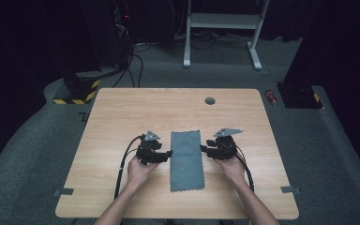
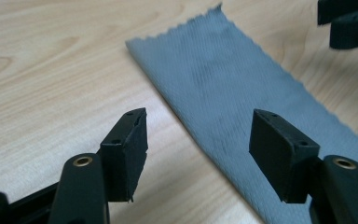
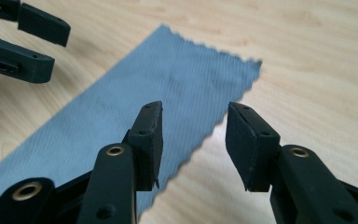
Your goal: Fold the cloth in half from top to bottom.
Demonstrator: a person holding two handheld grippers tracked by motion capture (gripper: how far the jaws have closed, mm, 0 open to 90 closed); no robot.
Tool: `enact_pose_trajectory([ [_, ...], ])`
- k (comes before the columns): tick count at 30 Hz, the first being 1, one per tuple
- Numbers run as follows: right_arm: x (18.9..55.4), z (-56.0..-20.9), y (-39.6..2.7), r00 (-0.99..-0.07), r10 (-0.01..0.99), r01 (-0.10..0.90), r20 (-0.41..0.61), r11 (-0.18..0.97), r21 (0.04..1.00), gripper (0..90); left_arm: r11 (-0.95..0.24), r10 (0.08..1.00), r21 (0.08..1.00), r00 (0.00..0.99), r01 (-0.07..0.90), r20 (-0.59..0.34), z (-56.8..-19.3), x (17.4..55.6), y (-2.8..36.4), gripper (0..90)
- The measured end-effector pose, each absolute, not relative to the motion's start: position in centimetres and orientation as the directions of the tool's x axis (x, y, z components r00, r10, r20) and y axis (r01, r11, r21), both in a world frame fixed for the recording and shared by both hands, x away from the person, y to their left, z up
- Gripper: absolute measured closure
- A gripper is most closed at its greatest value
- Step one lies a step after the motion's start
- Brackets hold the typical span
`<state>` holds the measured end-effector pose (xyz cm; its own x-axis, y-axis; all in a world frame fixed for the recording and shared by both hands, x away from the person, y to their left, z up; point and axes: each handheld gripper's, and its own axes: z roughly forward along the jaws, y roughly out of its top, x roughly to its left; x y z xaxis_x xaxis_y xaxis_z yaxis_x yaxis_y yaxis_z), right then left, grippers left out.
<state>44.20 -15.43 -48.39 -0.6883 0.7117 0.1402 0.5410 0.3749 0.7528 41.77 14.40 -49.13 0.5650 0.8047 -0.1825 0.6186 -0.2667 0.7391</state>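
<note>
Cloth point(image 1: 186, 160) lies flat, near end cut off between two open, empty tools point(image 2: 198, 154) point(image 3: 193, 147).

Cloth point(image 1: 186, 160) flat on the table point(image 1: 122, 117), between left gripper point(image 1: 168, 154) and right gripper point(image 1: 203, 149), near its front edge.

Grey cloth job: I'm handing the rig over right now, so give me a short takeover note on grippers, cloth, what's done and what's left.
Left gripper: open, empty, at the cloth's left long edge.
Right gripper: open, empty, at the right long edge.
Grey cloth: lies flat on the wooden table as a long narrow strip between the grippers; it looks folded lengthwise already, though no layers can be made out.
Left, probably: grip the strip and fold it again, or smooth it. Neither gripper touches it now.
</note>
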Motion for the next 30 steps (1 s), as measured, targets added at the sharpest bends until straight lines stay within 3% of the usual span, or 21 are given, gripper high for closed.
enact_pose_trajectory([
  [4, 45.1, -48.2, -15.0, -0.681, 0.718, 0.558, 0.141, 0.385, 0.735, 55.3, -0.224, 0.818, 0.751, 0.538, 0.621, -0.201, -49.3, 42.5, 15.2, 37.5],
  [9, 46.0, -47.6, -14.8, -0.670, 0.734, 0.546, 0.112, 0.384, 0.745, 54.5, -0.278, 0.826, 0.732, 0.543, 0.622, -0.148, -48.4, 43.8, 15.4, 37.6],
  [14, 46.8, -47.2, -14.8, -0.666, 0.732, 0.569, 0.146, 0.372, 0.734, 52.7, -0.301, 0.818, 0.738, 0.561, 0.604, -0.126, -47.6, 45.0, 14.8, 33.4],
  [19, 47.9, -46.5, -14.5, -0.673, 0.726, 0.569, 0.144, 0.384, 0.727, 52.1, -0.350, 0.826, 0.686, 0.555, 0.638, -0.095, -47.1, 46.5, 13.7, 30.3],
  [30, 49.8, -46.8, -13.2, -0.654, 0.745, 0.573, 0.129, 0.378, 0.727, 54.3, -0.272, 0.832, 0.681, 0.521, 0.680, -0.188, -47.9, 48.9, 13.0, 32.8],
])
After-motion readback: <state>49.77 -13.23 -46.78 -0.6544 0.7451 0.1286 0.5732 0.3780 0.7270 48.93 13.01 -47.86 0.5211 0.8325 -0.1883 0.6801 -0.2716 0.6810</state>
